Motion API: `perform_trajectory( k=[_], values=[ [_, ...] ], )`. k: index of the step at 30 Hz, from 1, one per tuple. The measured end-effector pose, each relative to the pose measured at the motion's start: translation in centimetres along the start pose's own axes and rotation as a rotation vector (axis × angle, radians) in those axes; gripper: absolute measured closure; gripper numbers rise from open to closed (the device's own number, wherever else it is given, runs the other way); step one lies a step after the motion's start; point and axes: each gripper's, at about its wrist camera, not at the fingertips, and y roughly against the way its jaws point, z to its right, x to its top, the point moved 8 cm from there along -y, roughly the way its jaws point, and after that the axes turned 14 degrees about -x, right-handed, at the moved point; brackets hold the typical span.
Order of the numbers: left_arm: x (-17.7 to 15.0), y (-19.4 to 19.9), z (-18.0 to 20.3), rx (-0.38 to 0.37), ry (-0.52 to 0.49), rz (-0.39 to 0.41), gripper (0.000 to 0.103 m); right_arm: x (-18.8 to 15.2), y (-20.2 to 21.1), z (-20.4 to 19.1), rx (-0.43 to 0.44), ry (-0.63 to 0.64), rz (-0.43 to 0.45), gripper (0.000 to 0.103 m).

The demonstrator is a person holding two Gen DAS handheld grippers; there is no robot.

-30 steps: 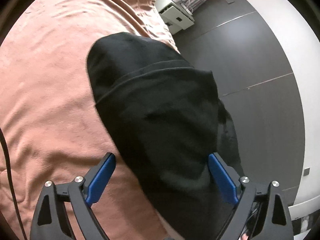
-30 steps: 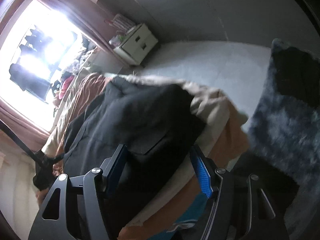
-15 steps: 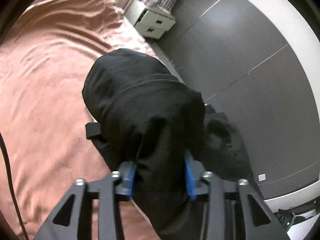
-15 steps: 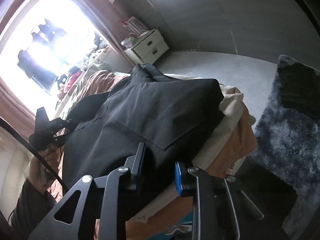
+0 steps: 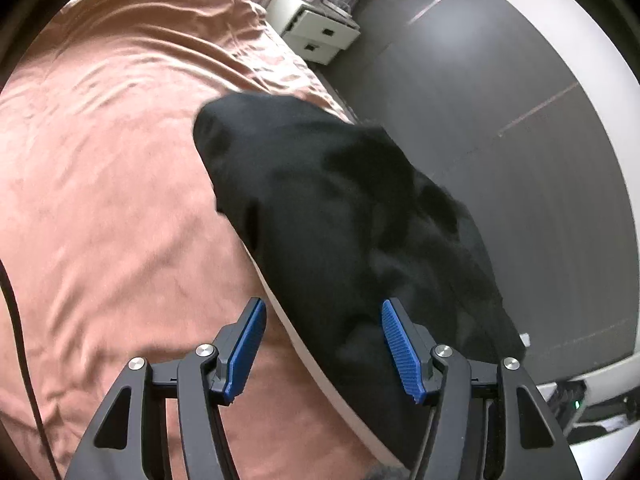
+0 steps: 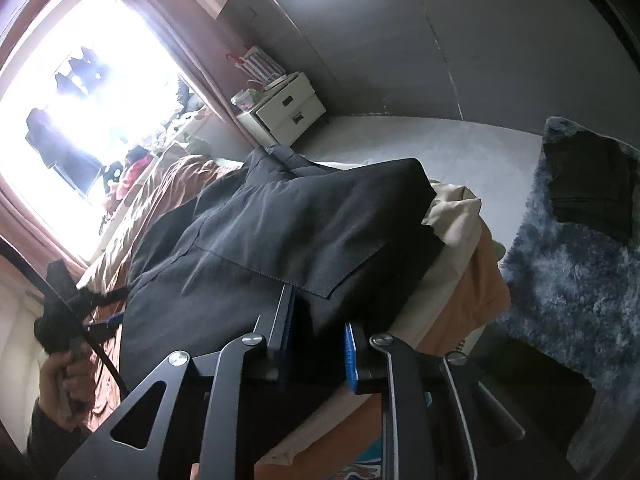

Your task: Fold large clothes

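A black garment (image 5: 320, 200) lies over the edge of a bed with a salmon cover (image 5: 120, 160). My left gripper (image 5: 323, 308) straddles its near end. The jaws are opening, the cloth lies between them, and the blue pads (image 5: 400, 344) do not press on it. In the right wrist view the same black garment (image 6: 280, 232) shows a stitched pocket. My right gripper (image 6: 318, 312) is closing on the garment's near edge and pinches the cloth. At the left of that view a hand (image 6: 60, 372) holds the left gripper (image 6: 80, 312).
A white two-drawer nightstand (image 6: 288, 108) stands by the bed's far end below a bright window (image 6: 80, 100). Beige (image 6: 452, 216) and orange (image 6: 480, 292) clothes lie under the black garment. A shaggy blue-grey rug (image 6: 560, 300) carries a dark folded garment (image 6: 588, 184). Grey floor (image 5: 500, 100) runs beside the bed.
The left jaws closed on the black cloth half a second ago and have since spread apart, letting it go. The right jaws closed from wide onto the garment's edge.
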Motion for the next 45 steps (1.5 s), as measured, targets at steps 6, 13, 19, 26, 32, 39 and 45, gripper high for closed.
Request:
perform_trajectory(
  k=[6, 13, 19, 26, 32, 39, 45],
  values=[
    [-3.9, 0.7, 3.7, -0.1, -0.039, -0.068, 0.042, -1.1, 0.3, 1.4, -0.001, -0.054, -0.056, 0.085],
    [-5.4, 5.3, 7.2, -0.068, -0.12, -0.021, 0.042, -1.4, 6.1, 1.0, 0.016, -0.012, -0.015, 0.032],
    [-7.9, 10.6, 9.2, -0.033, -0.173, 0.03, 0.038, -3.3, 10.9, 0.3, 0.03, 0.045, 0.009, 0.031],
    [-11.7, 17.3, 11.8, -0.023, -0.249, 0.113, 0.019, -5.9, 16.9, -0.7, 0.022, 0.105, 0.063, 0.023],
    [-15.7, 23.7, 13.4, -0.002, -0.33, 0.207, 0.001, -8.9, 21.8, -2.5, -0.007, 0.186, 0.128, 0.013],
    [-21.2, 30.4, 13.8, 0.068, -0.408, 0.312, 0.0, -12.4, 25.7, -4.7, 0.017, 0.262, 0.179, 0.0],
    [-25.2, 35.5, 13.3, 0.112, -0.43, 0.416, 0.0, -14.8, 26.9, -5.5, 0.056, 0.305, 0.193, 0.0]
  ],
)
